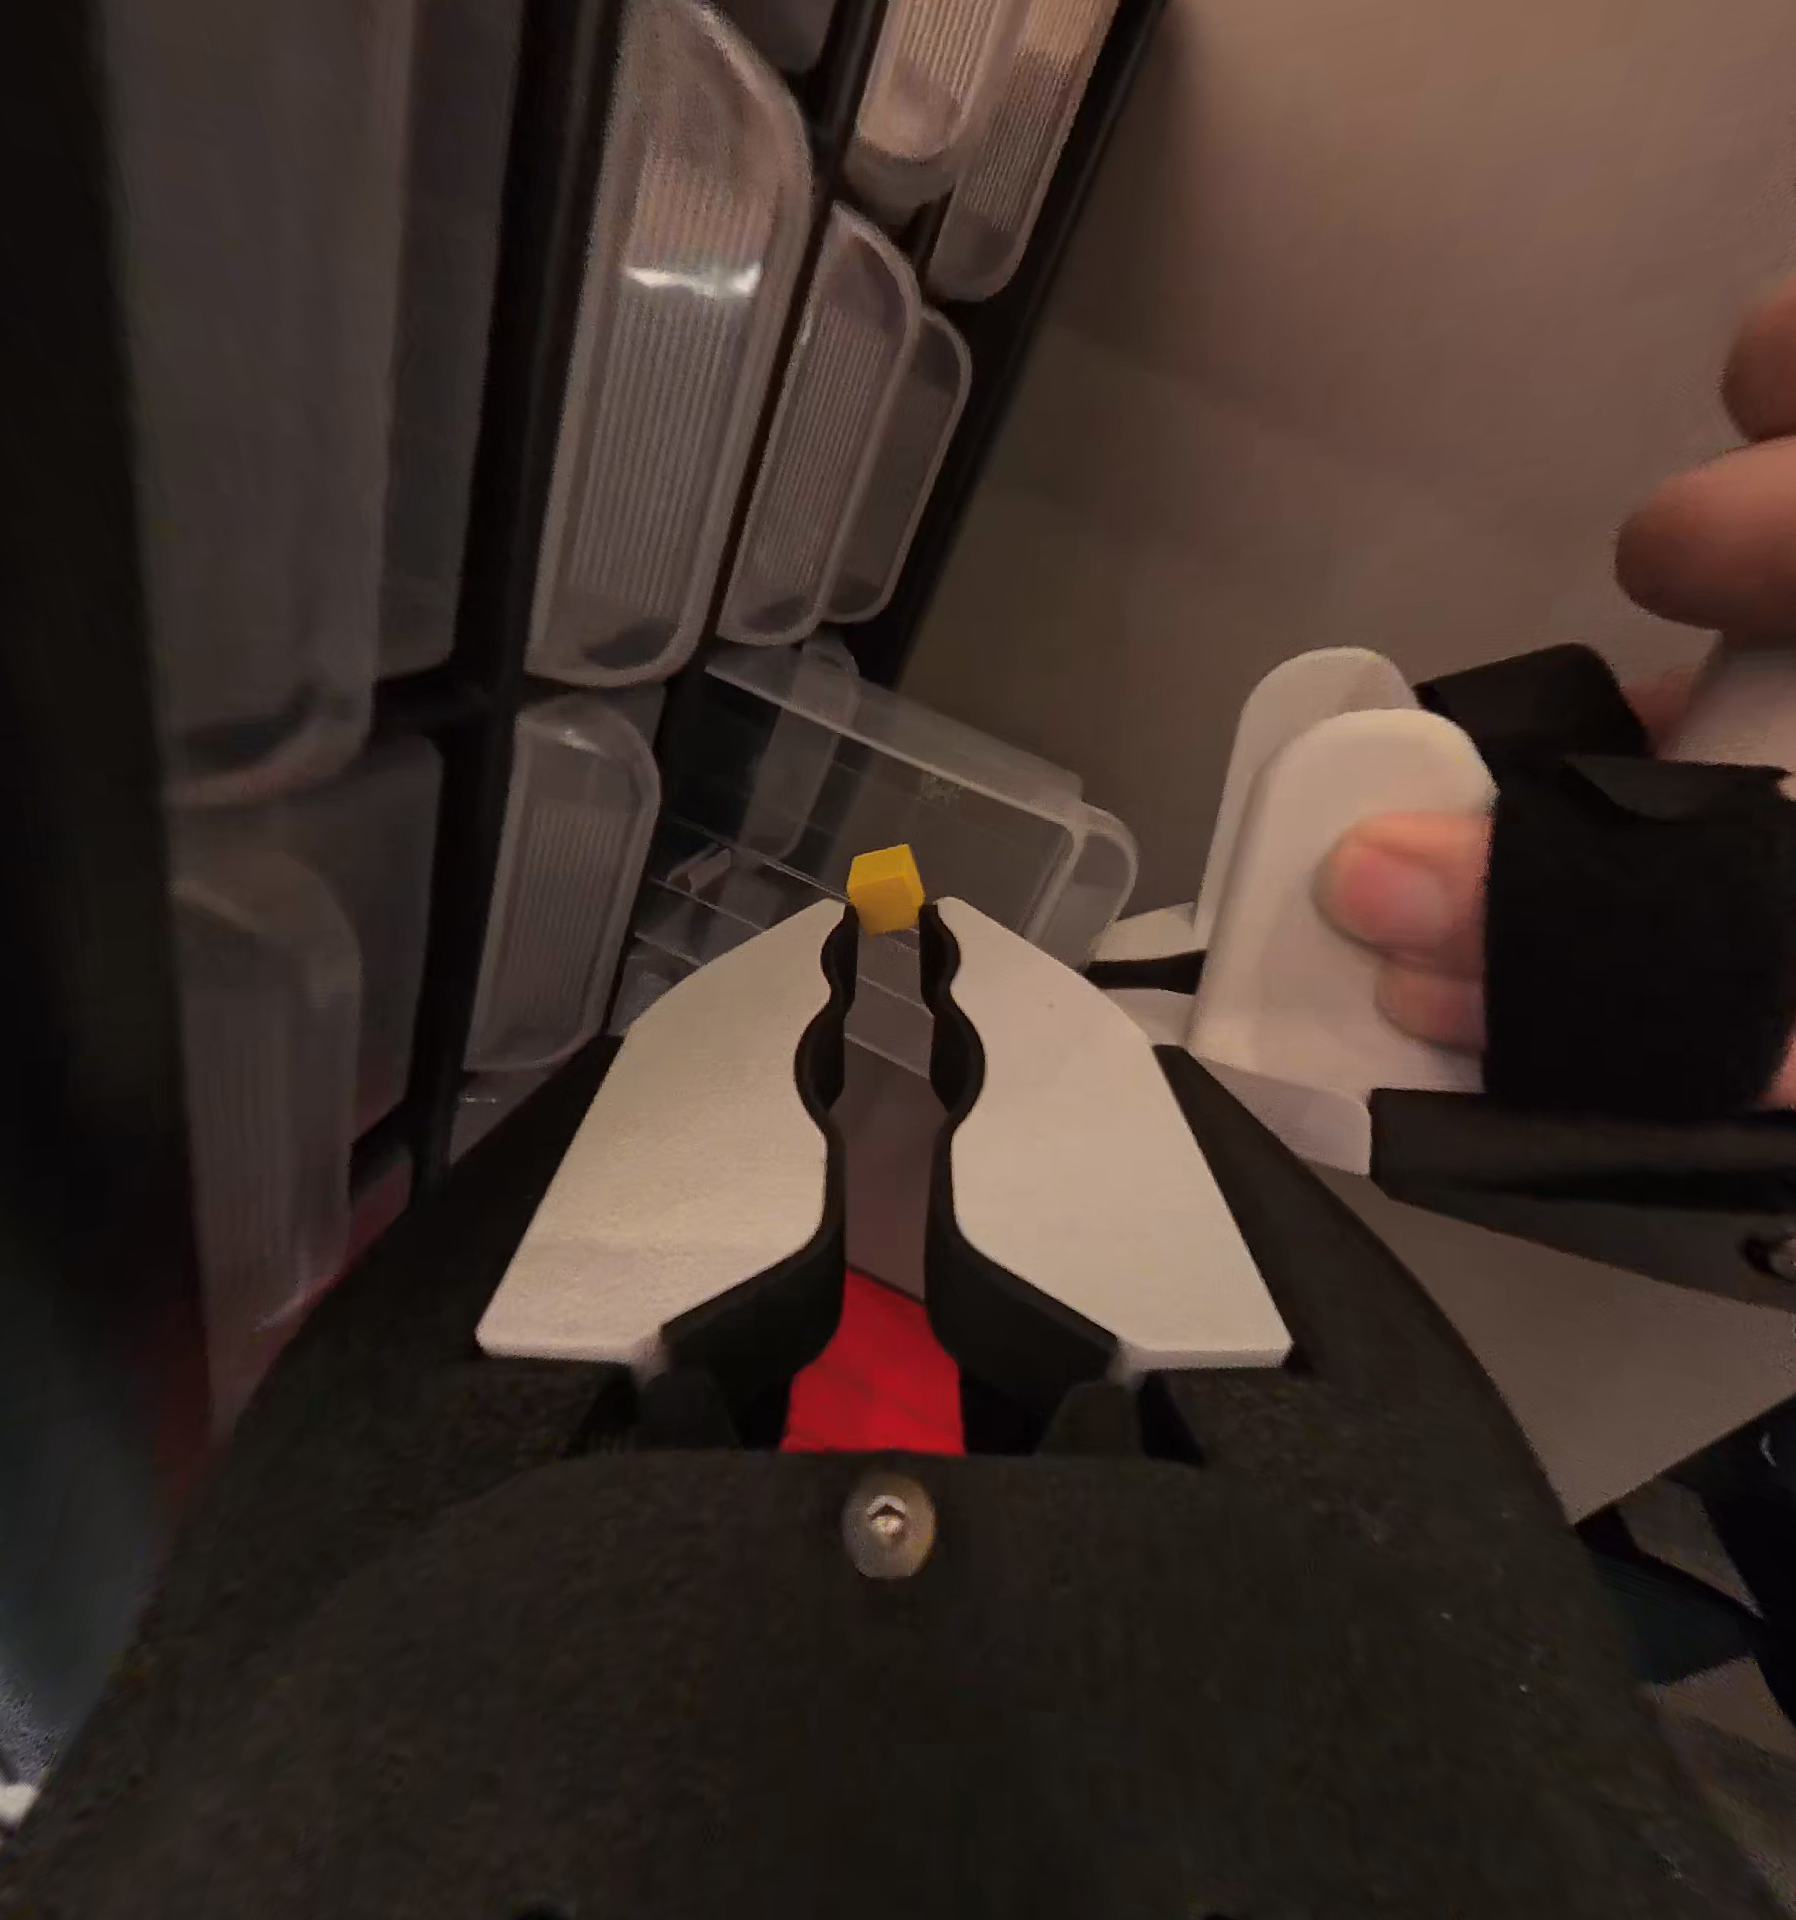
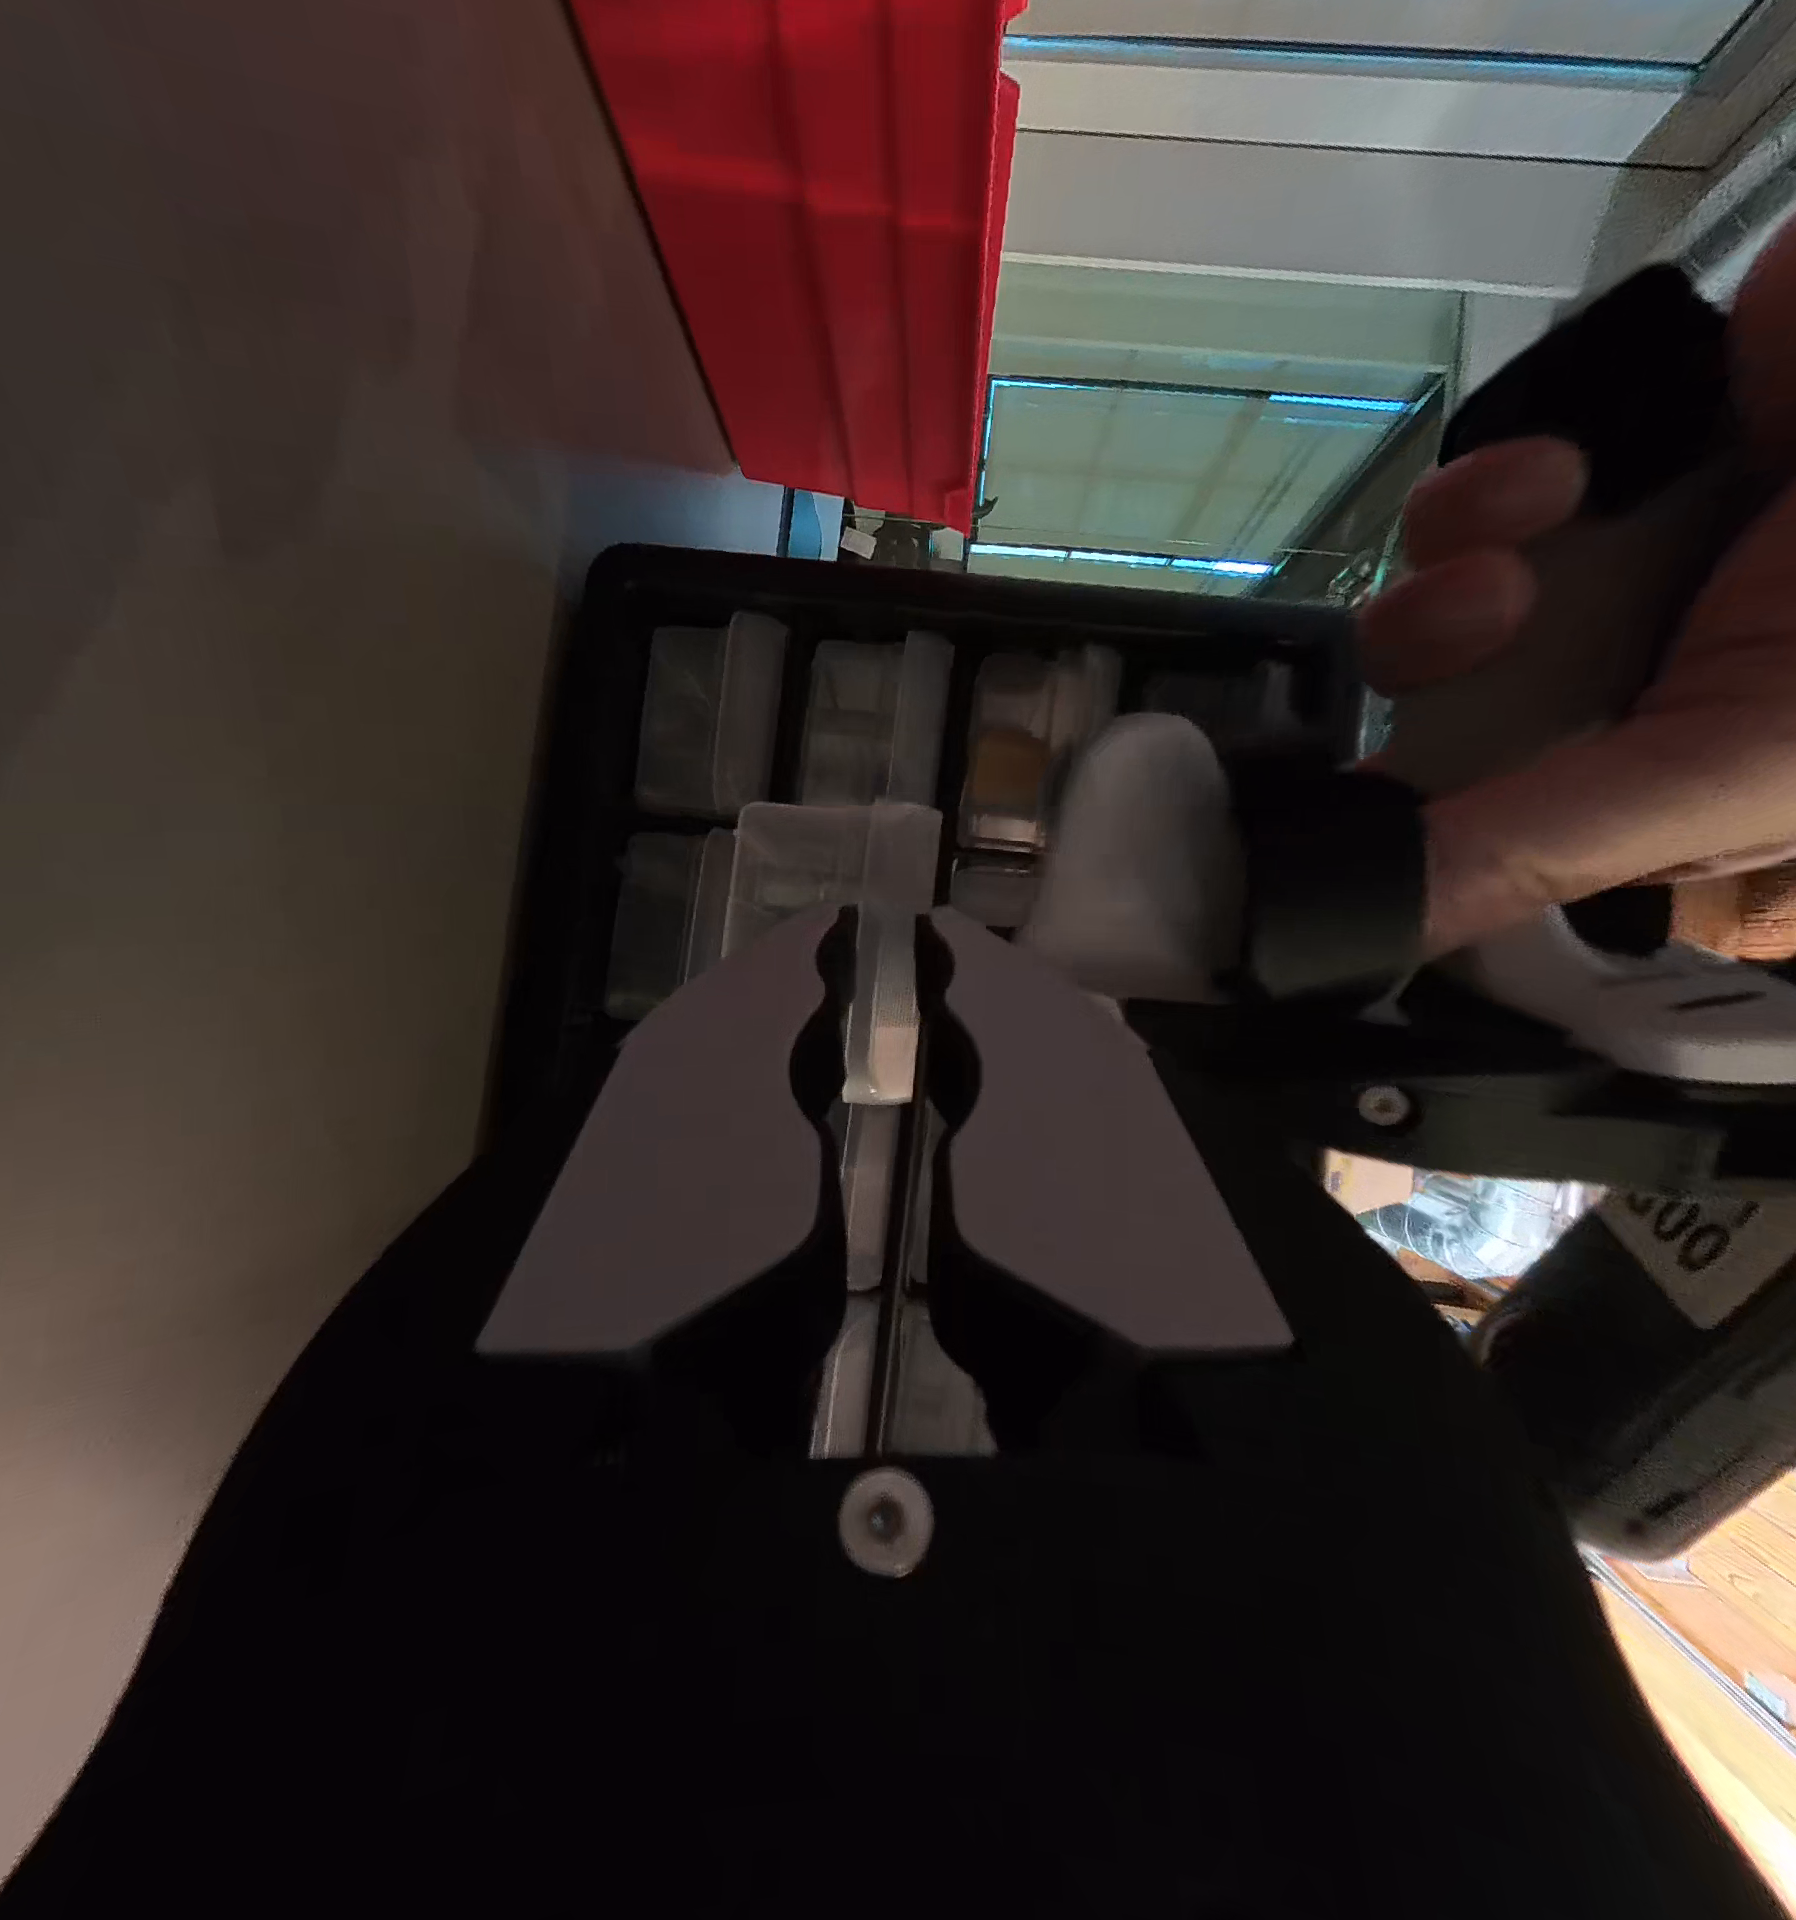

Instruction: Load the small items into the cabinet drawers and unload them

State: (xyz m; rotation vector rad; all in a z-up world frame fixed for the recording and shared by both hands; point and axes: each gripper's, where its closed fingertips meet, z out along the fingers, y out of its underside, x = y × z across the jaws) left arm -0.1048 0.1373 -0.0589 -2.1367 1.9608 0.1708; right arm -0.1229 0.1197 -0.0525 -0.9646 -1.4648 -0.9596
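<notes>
My left gripper point(image 1: 886, 914) is shut on a small yellow cube point(image 1: 883, 889), pinched at the fingertips just in front of a clear drawer point(image 1: 935, 810) pulled out of the black cabinet point(image 1: 520, 436). My right gripper point(image 2: 881, 930) is shut on the clear handle tab point(image 2: 881, 1029) of that pulled-out drawer point(image 2: 800, 862). In the right wrist view the cabinet point(image 2: 977, 597) appears sideways with several clear drawers. The other gripper and the hand holding it show at the right edge of each view point(image 1: 1496, 935) point(image 2: 1320, 894).
Closed clear drawers point(image 1: 665, 416) fill the cabinet front. A red bin point(image 2: 832, 239) stands beyond the cabinet, and red also shows under my left fingers point(image 1: 873, 1382). A beige tabletop point(image 1: 1341, 364) runs beside the cabinet. Both grippers' tips are close together, under 4 cm apart.
</notes>
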